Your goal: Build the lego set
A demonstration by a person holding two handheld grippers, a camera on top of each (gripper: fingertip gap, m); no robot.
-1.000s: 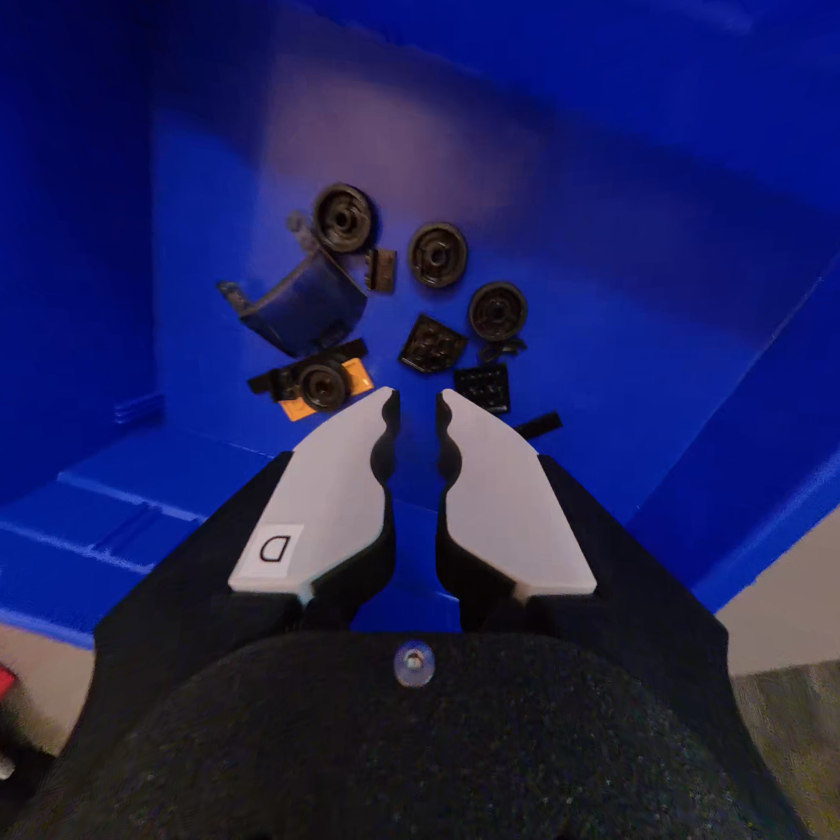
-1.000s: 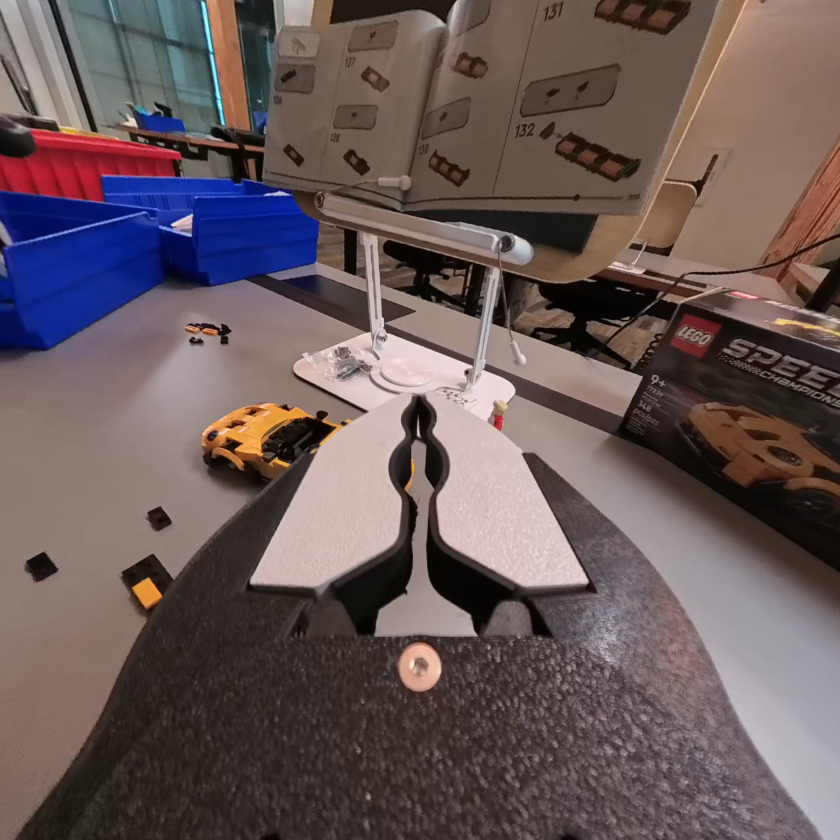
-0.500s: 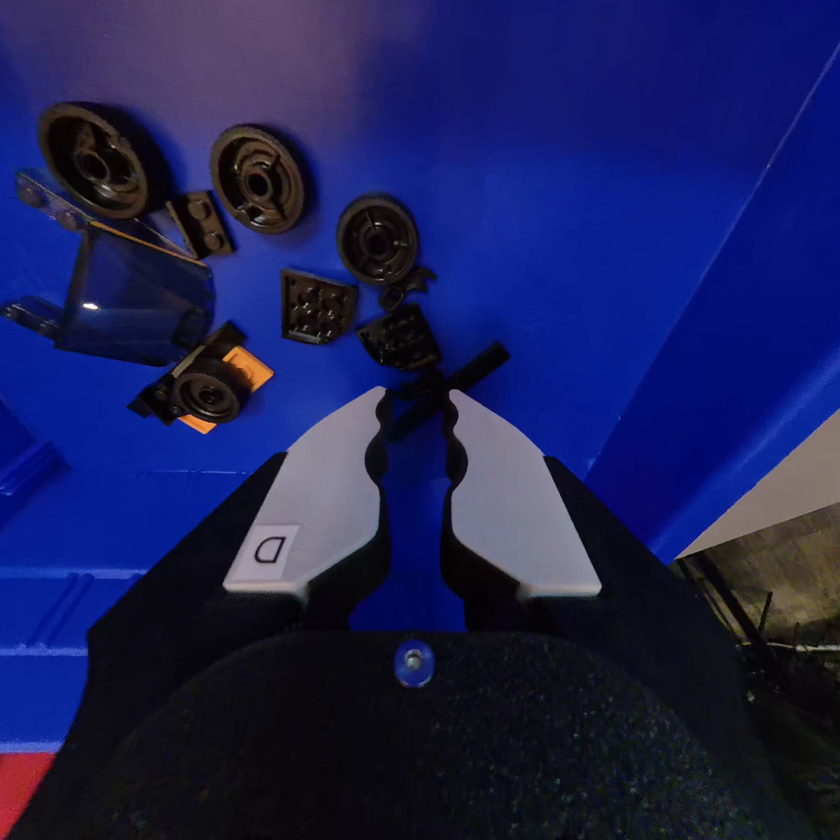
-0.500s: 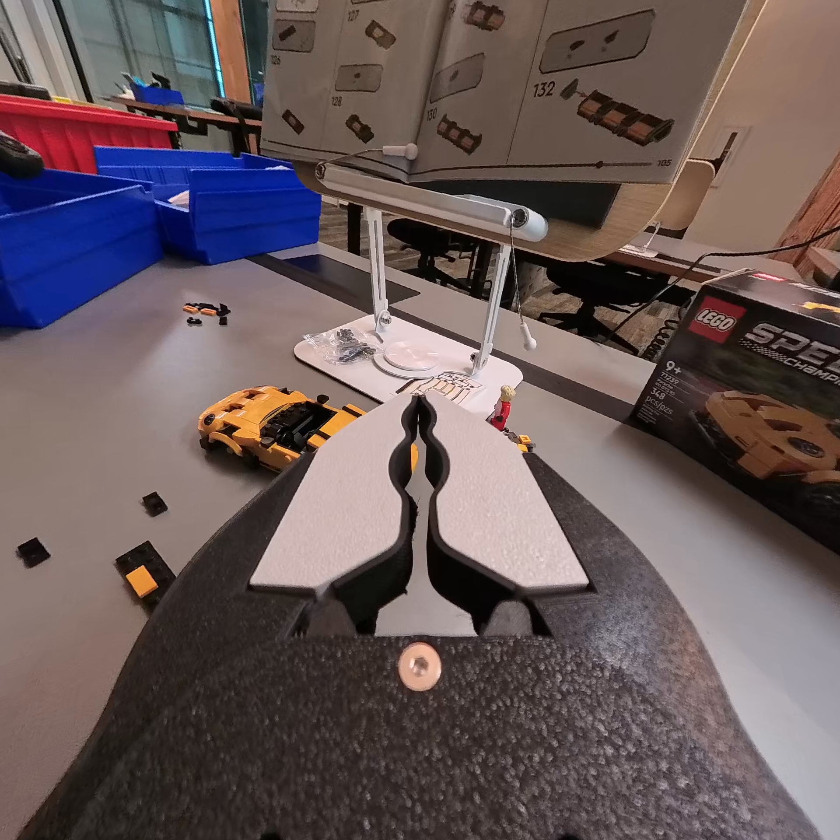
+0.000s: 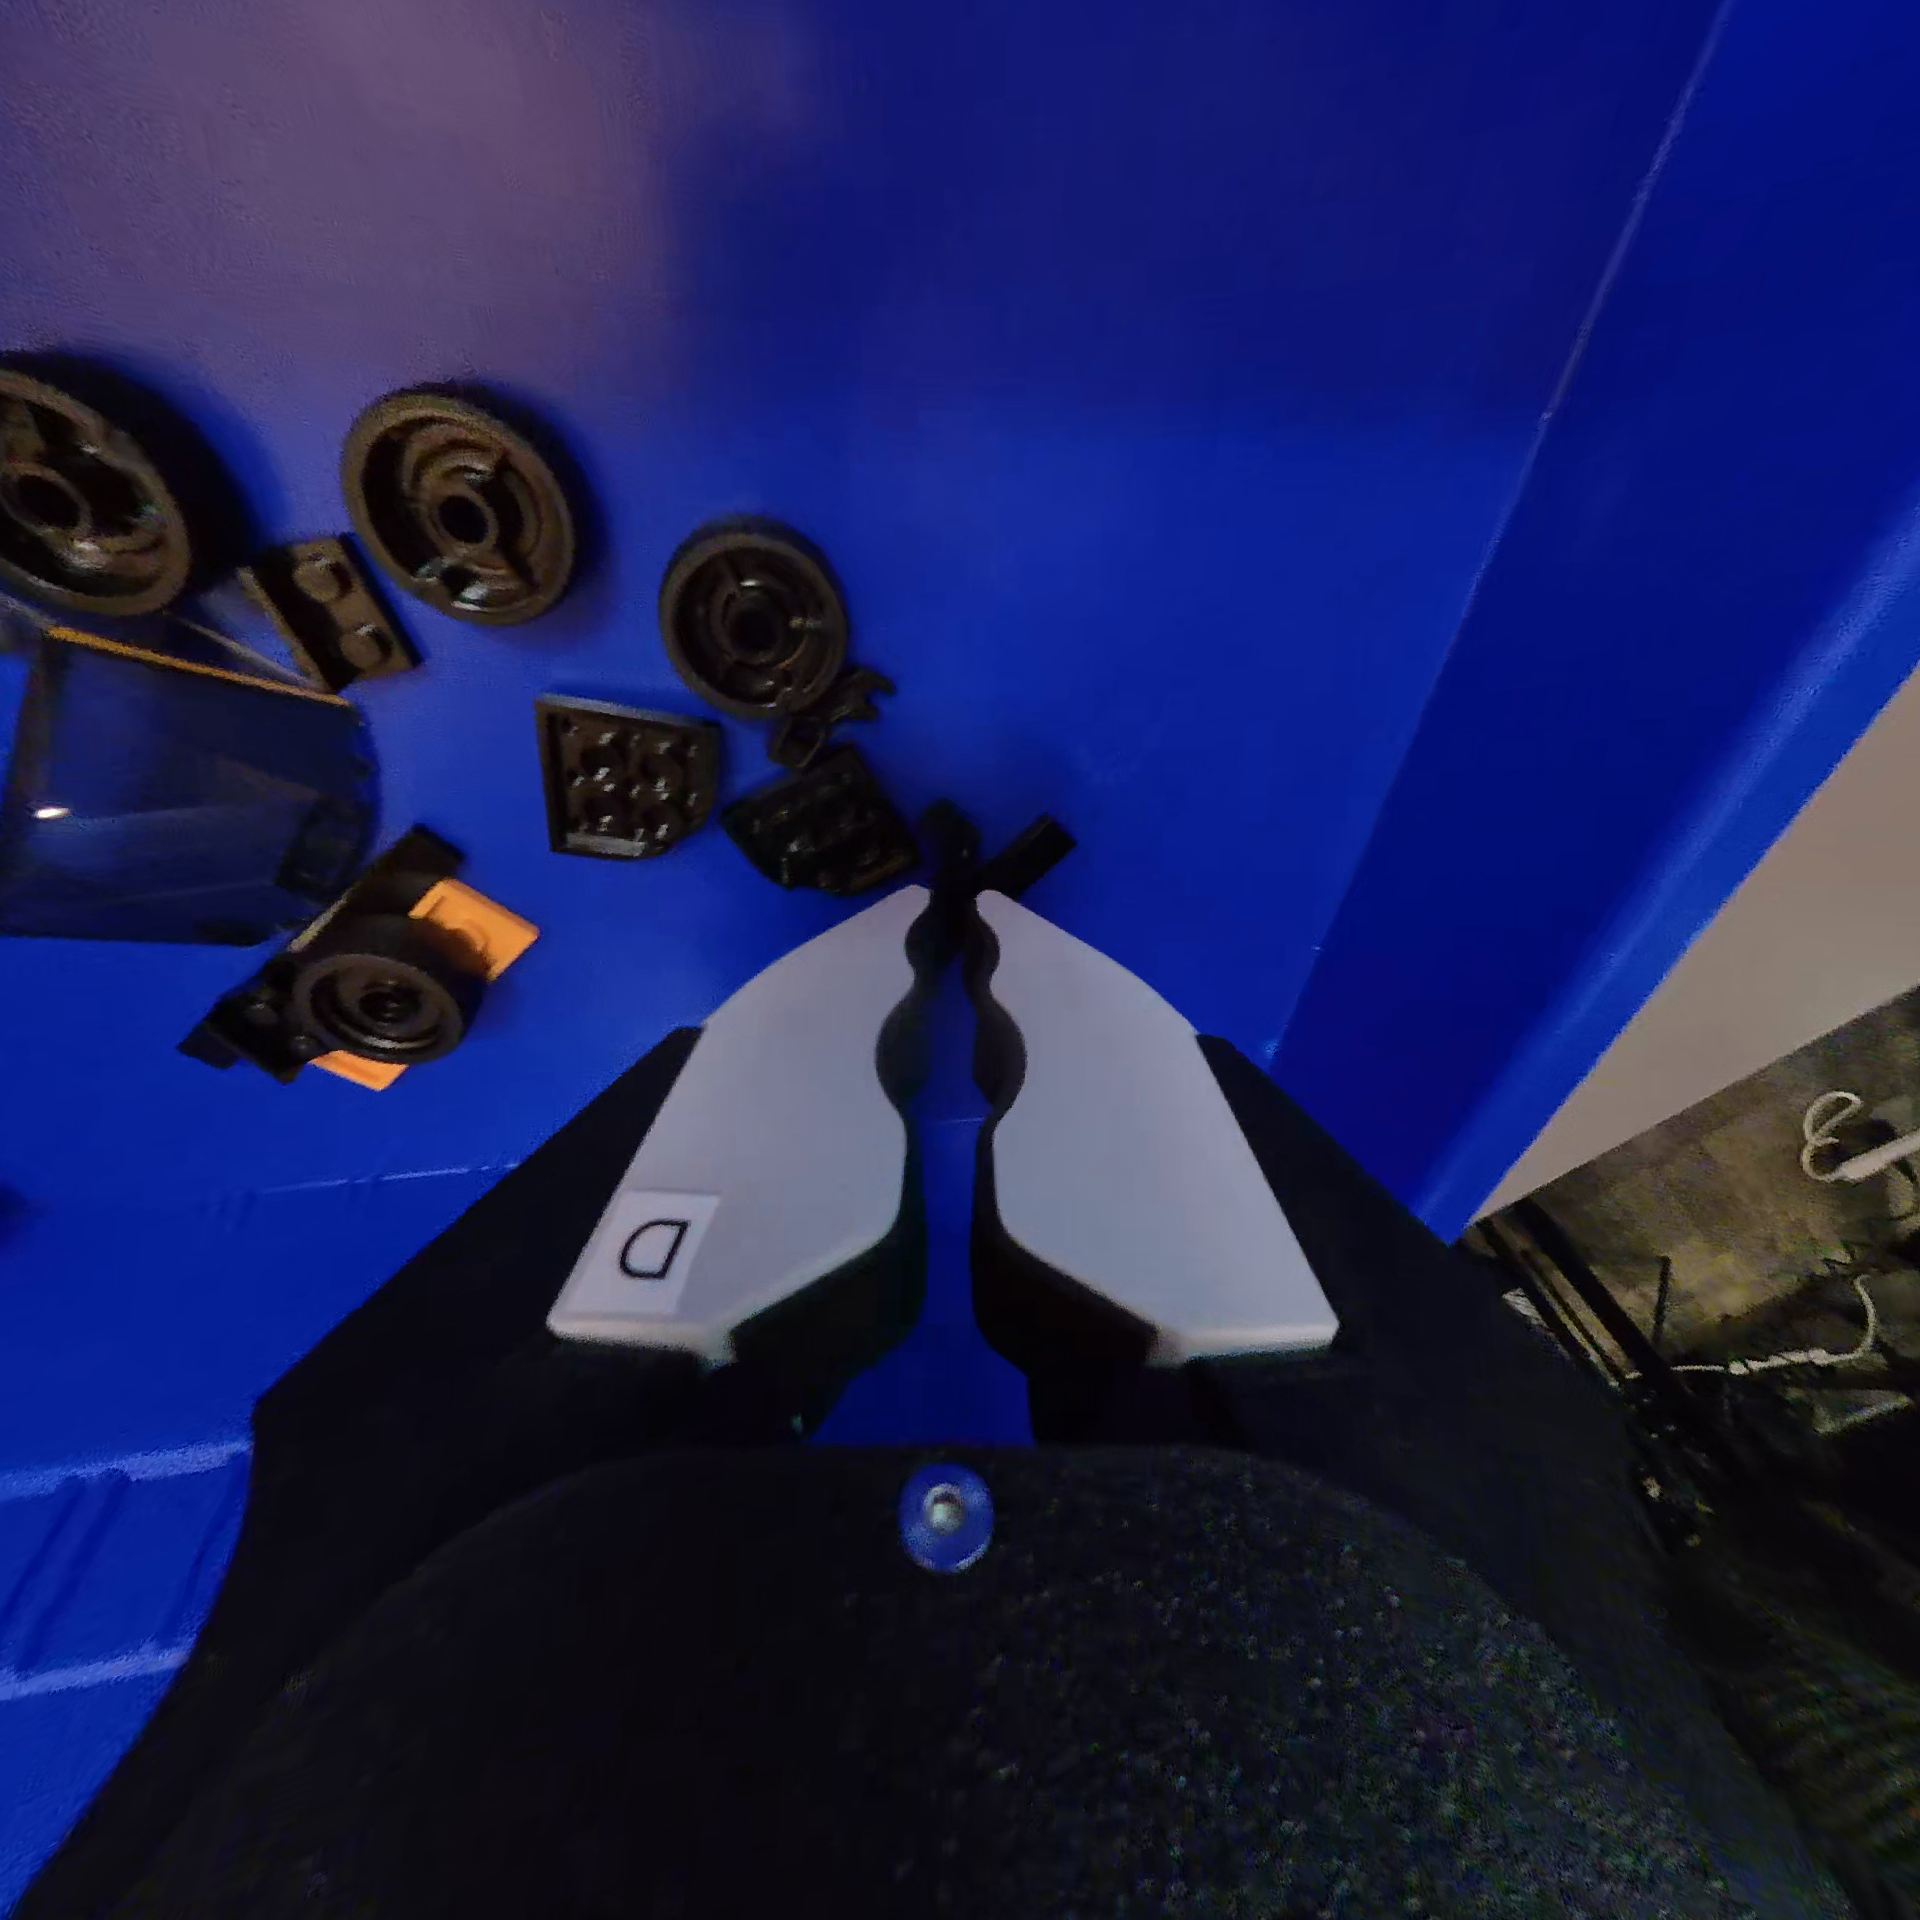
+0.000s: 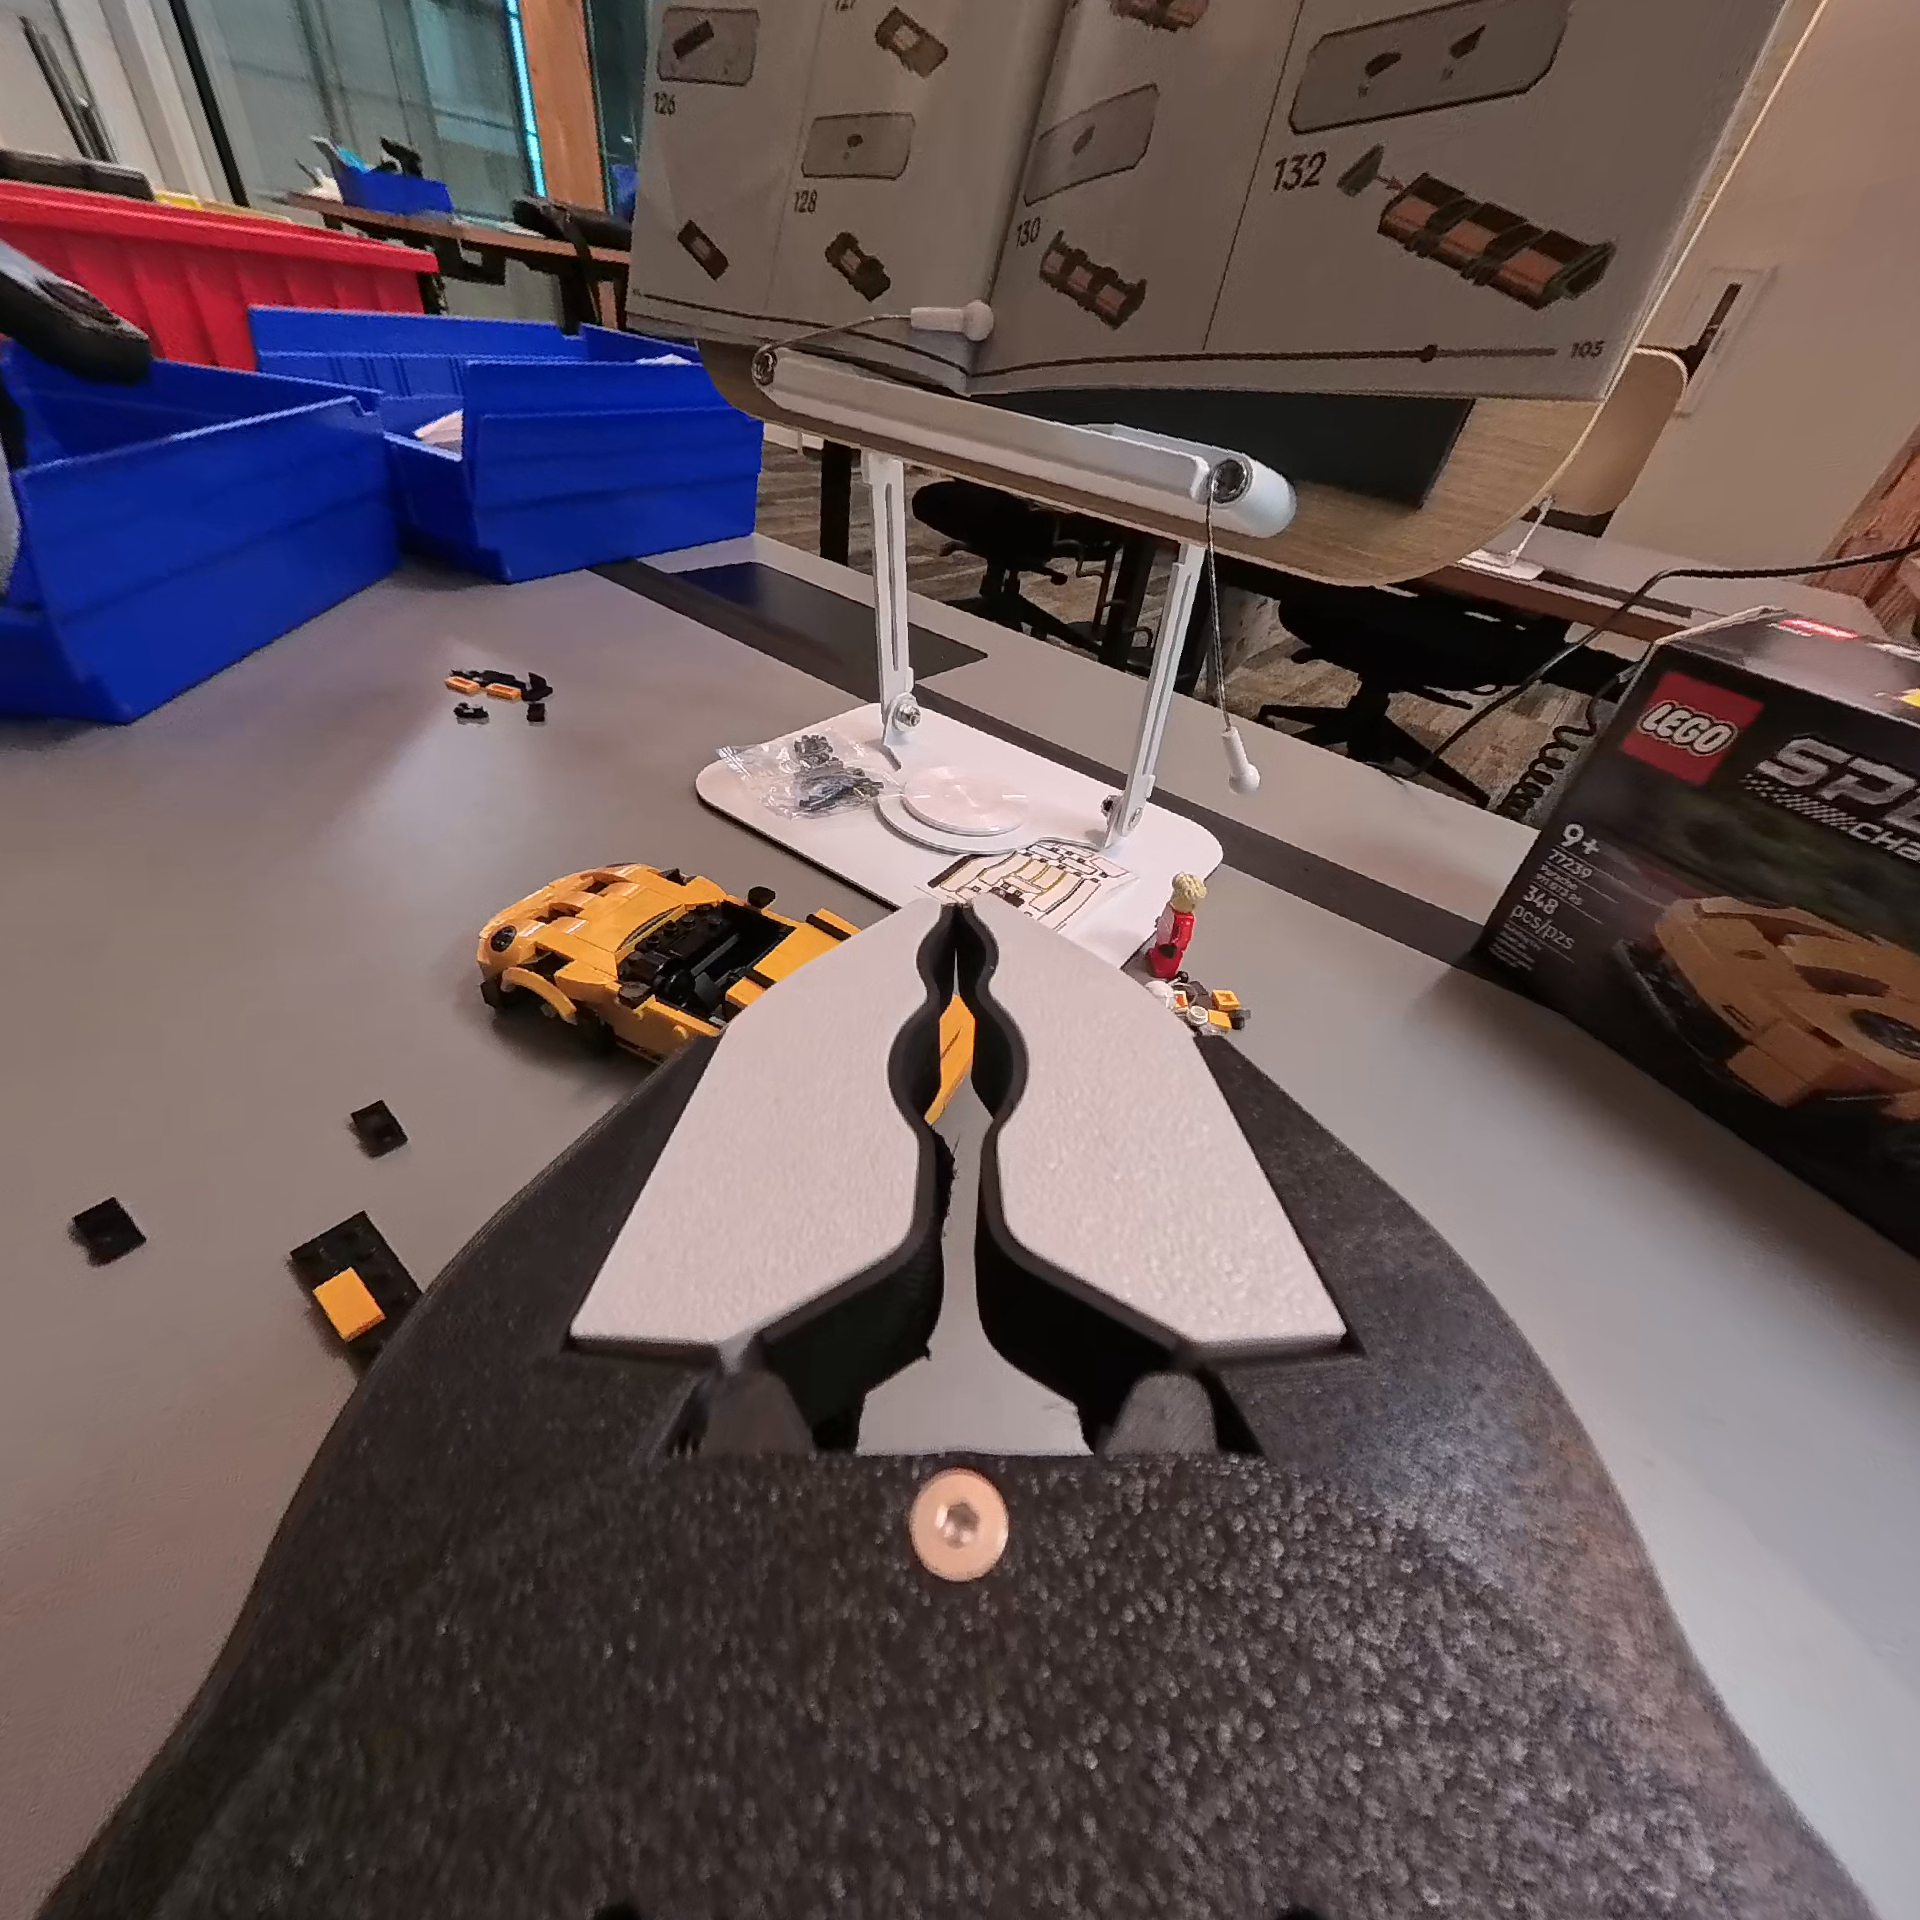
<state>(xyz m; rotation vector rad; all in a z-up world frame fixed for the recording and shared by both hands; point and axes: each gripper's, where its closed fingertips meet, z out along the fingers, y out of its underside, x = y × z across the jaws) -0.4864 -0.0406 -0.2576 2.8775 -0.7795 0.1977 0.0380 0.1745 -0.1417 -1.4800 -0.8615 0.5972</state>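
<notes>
My left gripper point(image 5: 951, 902) is down inside a blue bin point(image 5: 1558, 520), shut on a thin black bar point(image 5: 1034, 844) that lies on the bin floor. To its left lie black wheels point(image 5: 457, 509) point(image 5: 753, 618), two black plates point(image 5: 623, 774) point(image 5: 821, 821), a dark clear windscreen point(image 5: 177, 790) and an orange plate carrying a wheel point(image 5: 374, 992). My right gripper point(image 6: 954, 916) is shut and empty, held over the grey table point(image 6: 260, 883). The partly built yellow car point(image 6: 644, 956) sits just beyond its fingertips, to the left.
An instruction booklet point(image 6: 1143, 156) stands on a white stand point(image 6: 956, 810) behind the car. The set's box point(image 6: 1745, 883) is at the right and a minifigure point(image 6: 1179, 920) is near the stand. Blue bins point(image 6: 187, 540) are at the left, and loose black pieces point(image 6: 353, 1283) lie at the near left. There is about 60 cm between the tips of the two grippers.
My left gripper moved down and to the right in the bin and closed its fingers on the thin black bar. My right gripper rose slightly and stayed shut.
</notes>
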